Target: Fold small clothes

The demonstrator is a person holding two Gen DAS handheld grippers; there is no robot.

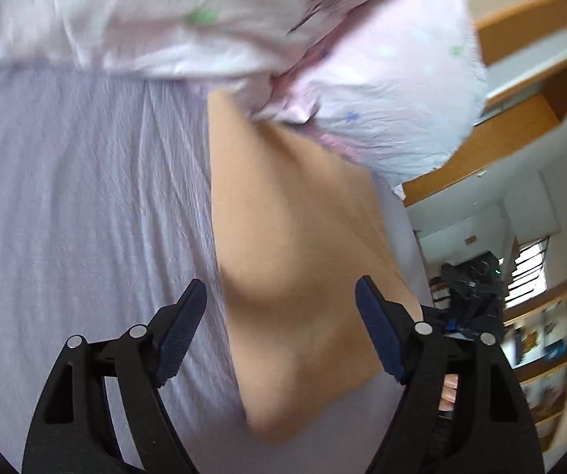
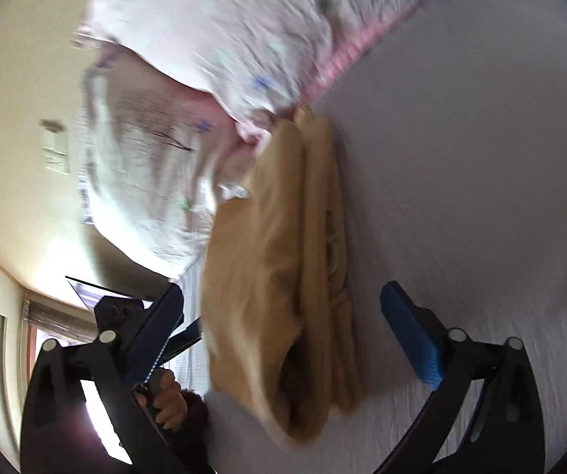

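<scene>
A tan garment lies folded on the pale lilac bed sheet. In the right wrist view it shows as a stacked tan bundle with layered edges on its right side. My left gripper is open, its fingers either side of the tan cloth's near end. My right gripper is open too, straddling the bundle. A pale pink dotted garment lies crumpled beyond the tan one; it also shows in the right wrist view. Both views are blurred.
The sheet spreads to the right in the right wrist view. Wooden shelving and a window stand at the right of the left view. The other gripper shows there. A wall switch is at left.
</scene>
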